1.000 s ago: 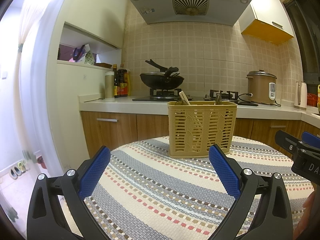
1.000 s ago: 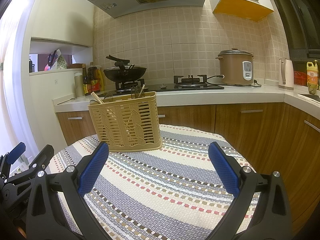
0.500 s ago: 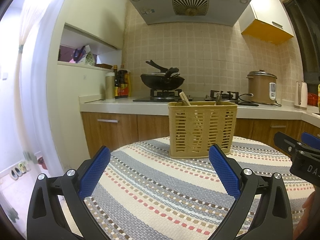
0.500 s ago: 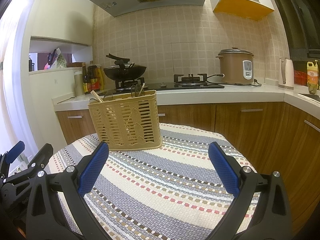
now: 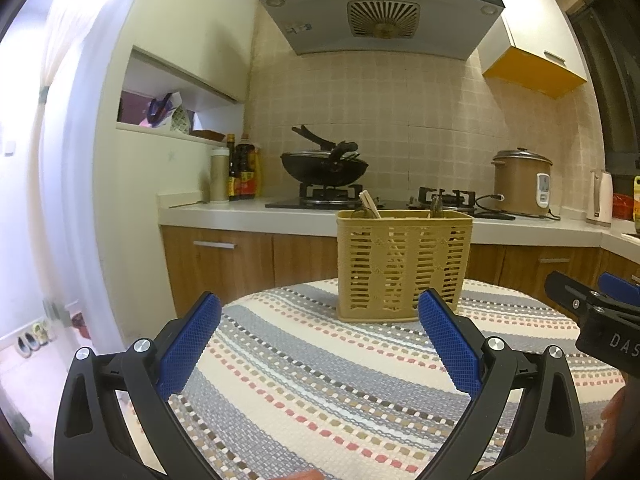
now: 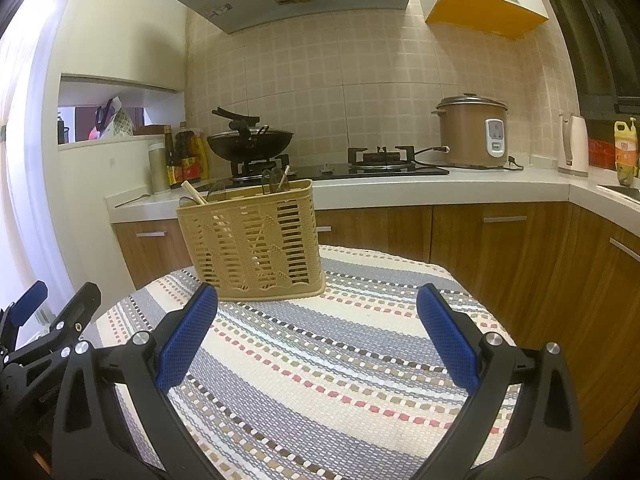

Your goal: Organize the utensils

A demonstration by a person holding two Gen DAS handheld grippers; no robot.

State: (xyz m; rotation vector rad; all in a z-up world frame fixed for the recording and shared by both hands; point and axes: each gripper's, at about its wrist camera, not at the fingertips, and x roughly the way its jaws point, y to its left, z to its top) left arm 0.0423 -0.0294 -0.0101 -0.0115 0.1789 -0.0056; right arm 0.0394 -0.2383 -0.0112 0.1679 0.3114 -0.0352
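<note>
A tan slotted plastic utensil basket (image 5: 402,266) stands upright on the far part of the striped tablecloth (image 5: 320,380); it also shows in the right wrist view (image 6: 252,240). Wooden chopsticks (image 5: 369,204) and metal utensil handles (image 6: 274,179) stick out of its top. My left gripper (image 5: 320,320) is open and empty, held above the cloth in front of the basket. My right gripper (image 6: 318,318) is open and empty, to the right of the basket. Each gripper shows at the edge of the other's view.
Behind the table runs a kitchen counter (image 5: 248,216) with a gas hob, a black wok (image 5: 324,166), sauce bottles (image 5: 242,174), a brown rice cooker (image 6: 472,132) and a white kettle (image 6: 574,144). Wooden cabinets (image 6: 500,240) stand below and to the right.
Both views have shifted slightly; the basket sits a little higher in both frames. Both grippers stay open and empty.
</note>
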